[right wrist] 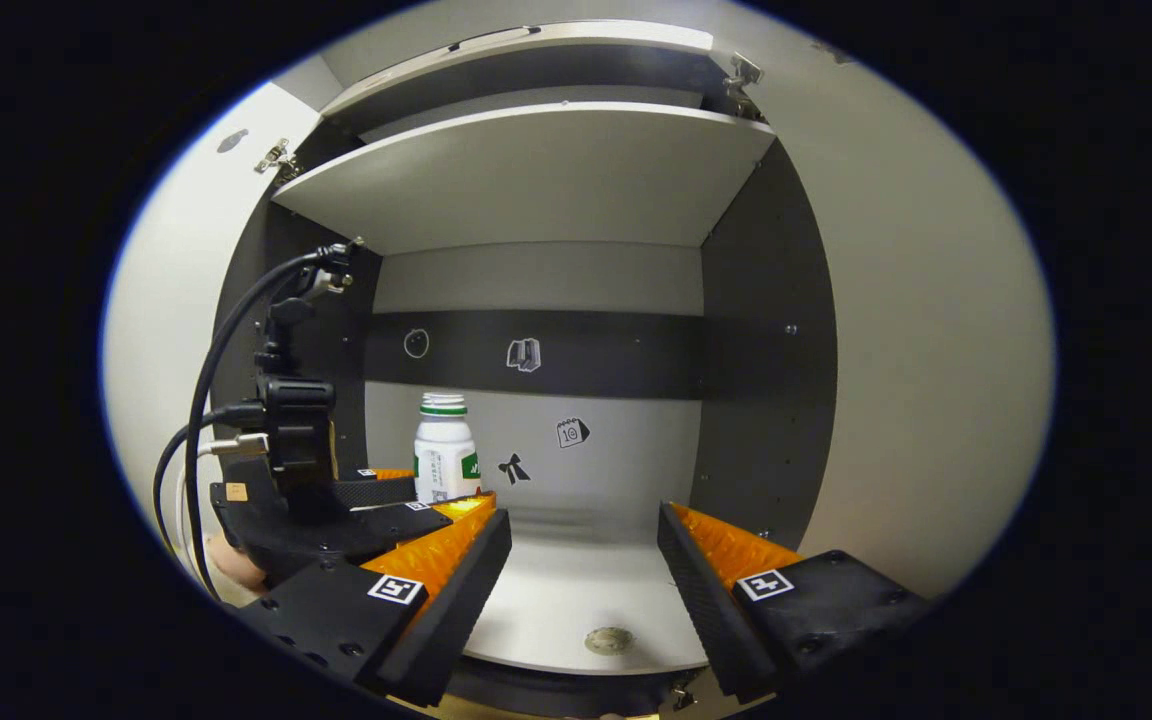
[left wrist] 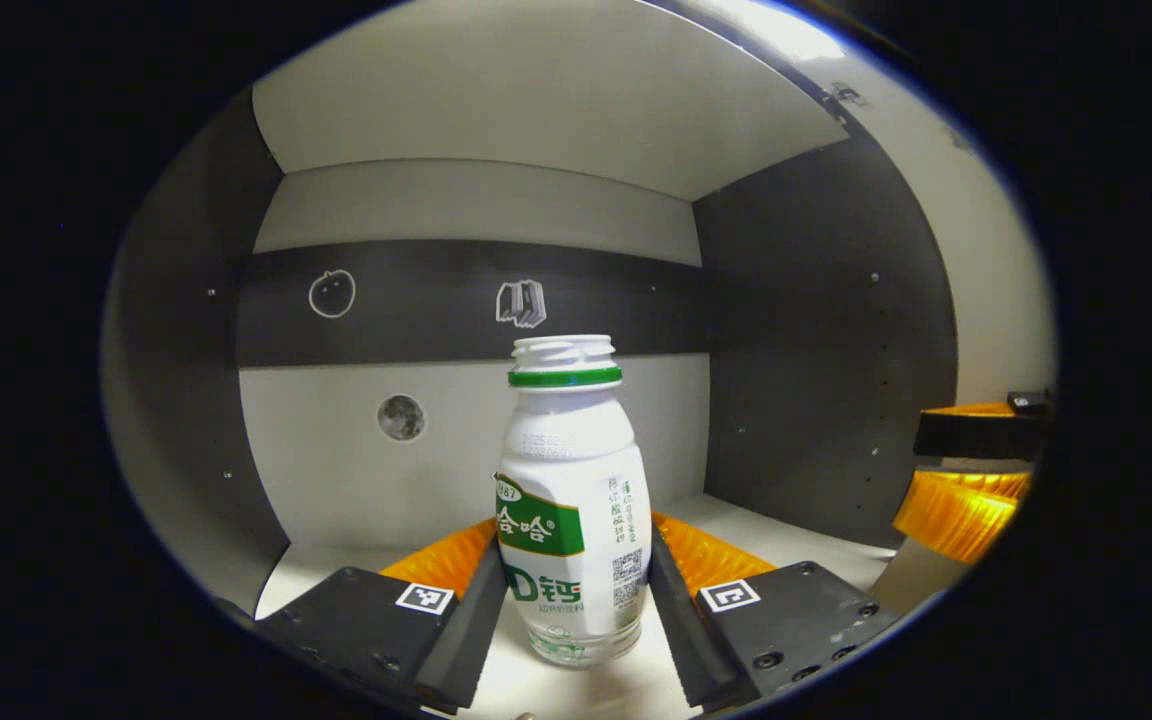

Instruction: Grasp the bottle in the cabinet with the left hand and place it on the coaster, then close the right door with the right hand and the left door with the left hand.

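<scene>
A white bottle with a green neck ring, a green label and no cap stands upright on the cabinet's lower shelf. My left gripper is shut on it, one finger against each side of its body. In the right gripper view the same bottle stands at the left of the compartment, inside the left gripper, which a hand holds. My right gripper stands open with nothing between its fingers at the front edge of the shelf, to the right of the bottle.
Both cabinet doors stand open: the left door and the right door. An upper shelf roofs the compartment. Dark side walls close it in. Cables rise from the left gripper. The right gripper's finger shows at the right edge.
</scene>
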Motion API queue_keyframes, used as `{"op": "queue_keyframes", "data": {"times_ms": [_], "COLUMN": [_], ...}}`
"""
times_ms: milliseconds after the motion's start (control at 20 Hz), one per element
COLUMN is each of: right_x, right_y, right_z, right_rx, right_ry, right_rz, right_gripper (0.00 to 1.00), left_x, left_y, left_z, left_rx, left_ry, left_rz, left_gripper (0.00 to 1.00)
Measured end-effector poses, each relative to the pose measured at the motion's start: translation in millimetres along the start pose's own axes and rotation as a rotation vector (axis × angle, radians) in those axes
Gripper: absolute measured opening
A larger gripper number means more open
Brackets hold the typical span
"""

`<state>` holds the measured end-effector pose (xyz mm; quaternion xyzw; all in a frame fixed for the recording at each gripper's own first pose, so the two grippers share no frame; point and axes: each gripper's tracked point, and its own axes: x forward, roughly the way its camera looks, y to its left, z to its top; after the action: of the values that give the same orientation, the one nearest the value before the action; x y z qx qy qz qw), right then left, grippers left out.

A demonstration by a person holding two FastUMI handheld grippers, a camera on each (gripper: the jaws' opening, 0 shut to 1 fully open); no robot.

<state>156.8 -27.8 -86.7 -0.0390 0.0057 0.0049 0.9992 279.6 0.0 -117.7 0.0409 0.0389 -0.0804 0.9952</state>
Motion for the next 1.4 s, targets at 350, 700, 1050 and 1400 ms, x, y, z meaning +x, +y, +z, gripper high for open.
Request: {"op": "queue_keyframes", "data": {"times_ms": [350,700,1050,1400], "right_x": [-42.4,-93.0,-134.1,-182.4], "right_y": [14.6,32.7,41.3,38.6], "right_z": [27.0,49.1,62.1,73.1], "right_rx": [-0.003,-0.005,-0.020,-0.032], "right_ry": [-0.013,-0.039,-0.051,-0.068], "right_rz": [0.014,0.026,0.015,-0.040], "right_gripper": [0.97,0.97,0.97,0.97], "left_x": [-70.2,-133.1,-183.7,-240.8], "left_y": [-5.7,-11.0,-22.5,-37.3], "left_z": [44.5,59.1,69.4,69.2], "left_rx": [-0.040,-0.015,0.002,0.006], "left_ry": [-0.057,-0.068,-0.079,-0.099], "left_rz": [0.026,0.058,0.036,0.012], "left_gripper": [0.75,0.75,0.75,0.75]}}
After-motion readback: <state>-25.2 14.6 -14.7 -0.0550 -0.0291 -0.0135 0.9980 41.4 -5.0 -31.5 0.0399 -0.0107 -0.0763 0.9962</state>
